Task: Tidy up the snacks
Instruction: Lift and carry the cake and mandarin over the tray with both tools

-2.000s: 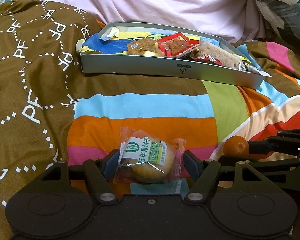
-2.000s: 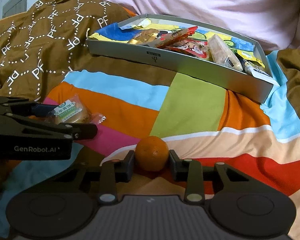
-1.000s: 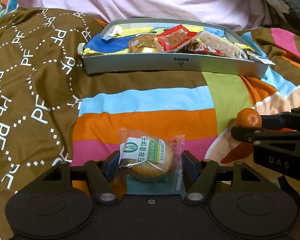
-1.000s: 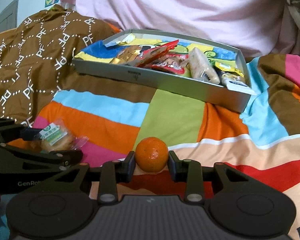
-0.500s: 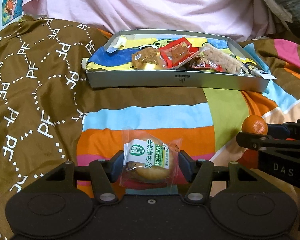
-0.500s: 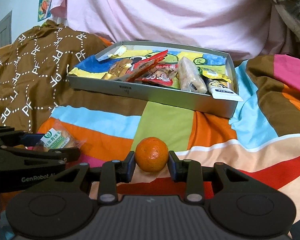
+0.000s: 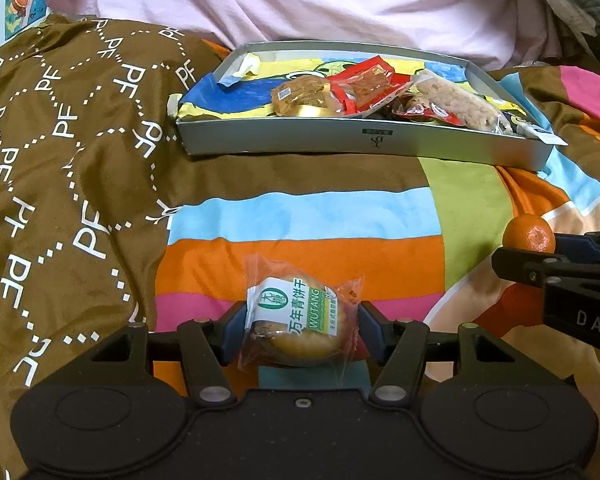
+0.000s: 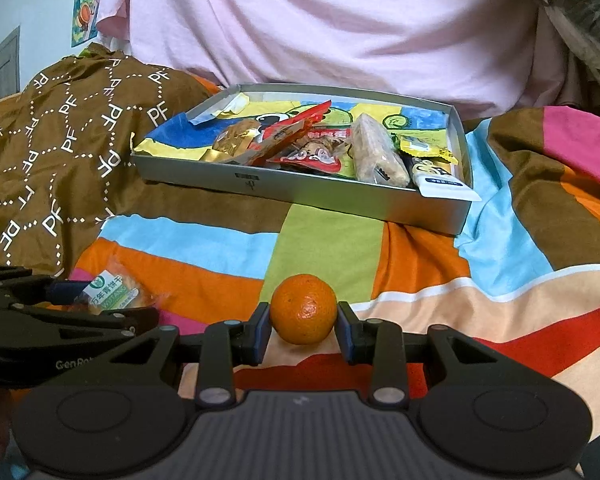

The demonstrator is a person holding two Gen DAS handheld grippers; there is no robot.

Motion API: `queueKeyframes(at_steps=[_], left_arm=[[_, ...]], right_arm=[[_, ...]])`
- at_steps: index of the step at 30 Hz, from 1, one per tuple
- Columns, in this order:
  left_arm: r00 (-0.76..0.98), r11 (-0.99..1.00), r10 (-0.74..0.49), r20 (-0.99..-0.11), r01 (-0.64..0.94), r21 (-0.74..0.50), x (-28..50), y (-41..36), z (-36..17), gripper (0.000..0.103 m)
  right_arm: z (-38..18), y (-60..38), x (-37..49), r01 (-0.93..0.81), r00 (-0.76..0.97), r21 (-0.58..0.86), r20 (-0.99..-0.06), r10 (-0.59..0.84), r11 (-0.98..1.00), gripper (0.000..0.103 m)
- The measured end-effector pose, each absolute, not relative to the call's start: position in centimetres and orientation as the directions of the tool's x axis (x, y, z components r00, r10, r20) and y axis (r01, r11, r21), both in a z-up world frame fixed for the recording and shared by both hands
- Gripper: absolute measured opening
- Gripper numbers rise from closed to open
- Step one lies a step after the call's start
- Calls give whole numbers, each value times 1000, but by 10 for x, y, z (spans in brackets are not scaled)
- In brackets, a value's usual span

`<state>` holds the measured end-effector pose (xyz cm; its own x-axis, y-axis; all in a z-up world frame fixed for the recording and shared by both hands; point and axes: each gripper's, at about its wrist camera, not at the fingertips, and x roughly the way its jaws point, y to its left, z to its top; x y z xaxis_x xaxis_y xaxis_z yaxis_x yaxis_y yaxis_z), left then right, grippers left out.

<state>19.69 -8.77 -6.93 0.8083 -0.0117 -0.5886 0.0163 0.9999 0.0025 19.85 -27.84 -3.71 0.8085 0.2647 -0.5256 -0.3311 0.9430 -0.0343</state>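
My left gripper (image 7: 300,330) is shut on a wrapped round biscuit with a green and white label (image 7: 296,322) and holds it above the striped blanket. My right gripper (image 8: 303,328) is shut on a small orange mandarin (image 8: 303,309). The mandarin also shows at the right of the left wrist view (image 7: 529,234), and the biscuit at the left of the right wrist view (image 8: 114,290). A grey tray (image 7: 300,139) lies ahead on the bed, holding several wrapped snacks; it shows in the right wrist view too (image 8: 340,196).
The striped blanket (image 7: 320,216) covers the bed in front of the tray. A brown quilt with white letters (image 7: 68,152) rises on the left. Pink bedding (image 8: 340,20) is piled behind the tray. The two grippers are side by side, close together.
Both grippers have risen from the blanket with their snacks and tilted up. The tray sits lower in both views now. Both grips are unchanged.
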Motion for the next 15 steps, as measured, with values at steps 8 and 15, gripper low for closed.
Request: queueKeyframes(at_steps=[8,15], left_arm=[[796,998,-65,-602,65,-22,197,-88,-77,70],[797,994,-67,-601,103,25,199,-93,-81,67]], right_arm=[[-37,-278,198,-332,809,-37,-524,265,942,38],[-37,-276,199,-339,807,-41,-526,268,940,38]])
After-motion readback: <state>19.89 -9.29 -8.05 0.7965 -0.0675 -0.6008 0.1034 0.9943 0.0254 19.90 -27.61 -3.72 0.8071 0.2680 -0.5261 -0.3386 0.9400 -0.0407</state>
